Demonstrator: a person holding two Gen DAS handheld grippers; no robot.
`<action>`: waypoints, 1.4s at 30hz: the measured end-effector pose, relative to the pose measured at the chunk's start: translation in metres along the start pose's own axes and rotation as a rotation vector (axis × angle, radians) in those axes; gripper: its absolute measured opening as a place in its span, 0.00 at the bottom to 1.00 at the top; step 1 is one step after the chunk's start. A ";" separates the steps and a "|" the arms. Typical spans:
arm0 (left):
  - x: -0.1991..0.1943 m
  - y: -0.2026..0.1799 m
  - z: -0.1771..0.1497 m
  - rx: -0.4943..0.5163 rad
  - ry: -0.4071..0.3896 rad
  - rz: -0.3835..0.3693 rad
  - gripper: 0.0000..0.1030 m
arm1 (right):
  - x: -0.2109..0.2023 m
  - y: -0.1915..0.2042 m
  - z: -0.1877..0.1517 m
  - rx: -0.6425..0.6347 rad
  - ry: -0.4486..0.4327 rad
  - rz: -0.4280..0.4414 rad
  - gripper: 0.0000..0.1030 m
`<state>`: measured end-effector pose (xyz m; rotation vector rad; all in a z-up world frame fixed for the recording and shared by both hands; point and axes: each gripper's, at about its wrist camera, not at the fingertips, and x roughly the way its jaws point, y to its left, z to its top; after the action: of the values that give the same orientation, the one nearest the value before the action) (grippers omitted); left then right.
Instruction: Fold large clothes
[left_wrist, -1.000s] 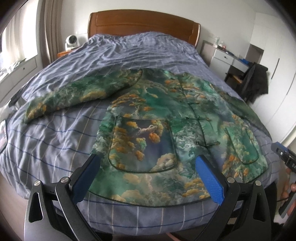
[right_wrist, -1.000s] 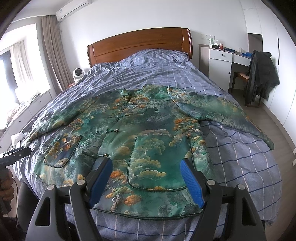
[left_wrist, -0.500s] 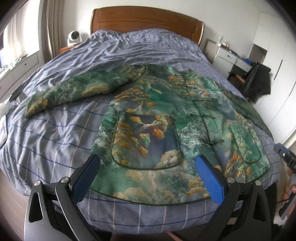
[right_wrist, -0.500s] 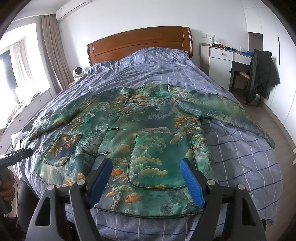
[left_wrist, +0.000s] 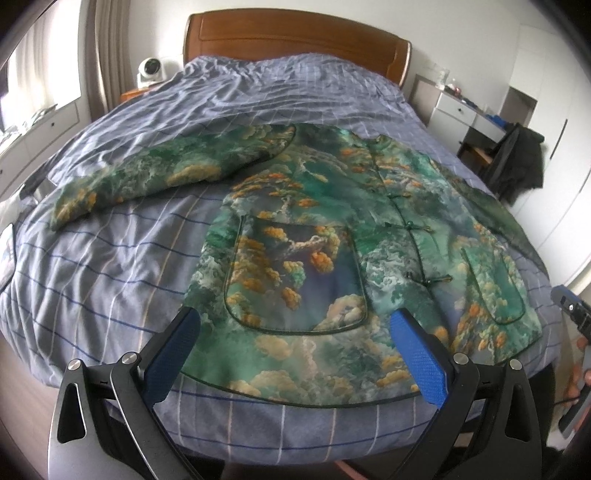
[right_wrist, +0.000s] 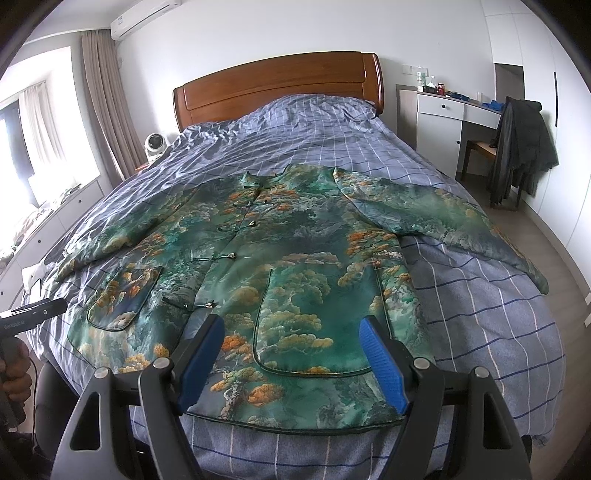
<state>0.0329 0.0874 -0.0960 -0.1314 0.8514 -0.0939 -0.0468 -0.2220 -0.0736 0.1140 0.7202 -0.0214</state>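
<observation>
A green jacket (right_wrist: 280, 266) printed with orange and cream trees is laid flat, front up, on a bed (right_wrist: 480, 325) covered by a blue checked duvet. Its hem lies near the foot edge of the bed, its collar toward the wooden headboard (right_wrist: 277, 88). Both sleeves are spread out to the sides, each angled down toward the foot. The front is closed by a row of knot buttons, and a patch pocket (left_wrist: 295, 273) is sewn on each side of the lower front.

The left gripper (left_wrist: 295, 354) is held over the hem, above one pocket; its jaws are seen wide apart with nothing between them and no cloth touched. The right gripper (right_wrist: 291, 362) is held over the other pocket, its jaws likewise wide apart and empty. In each wrist view the other gripper's tip is glimpsed at the frame edge, gripped by a hand (right_wrist: 14, 373).

A small white fan (right_wrist: 155, 146) is seen beside the headboard, and a dark coat (right_wrist: 521, 147) is draped over a chair at a white bench (right_wrist: 458, 107).
</observation>
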 end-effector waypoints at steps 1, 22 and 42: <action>0.000 0.000 0.000 -0.001 0.000 0.000 0.99 | 0.000 0.000 0.000 0.000 0.001 0.000 0.75; 0.053 0.036 -0.012 -0.104 0.160 -0.121 0.99 | -0.001 -0.031 -0.005 0.013 0.003 -0.065 0.75; 0.078 0.075 -0.020 -0.073 0.196 0.095 0.99 | 0.083 -0.117 -0.051 0.175 0.332 0.097 0.78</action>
<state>0.0716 0.1498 -0.1783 -0.1514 1.0556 0.0134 -0.0244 -0.3310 -0.1776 0.3250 1.0435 0.0281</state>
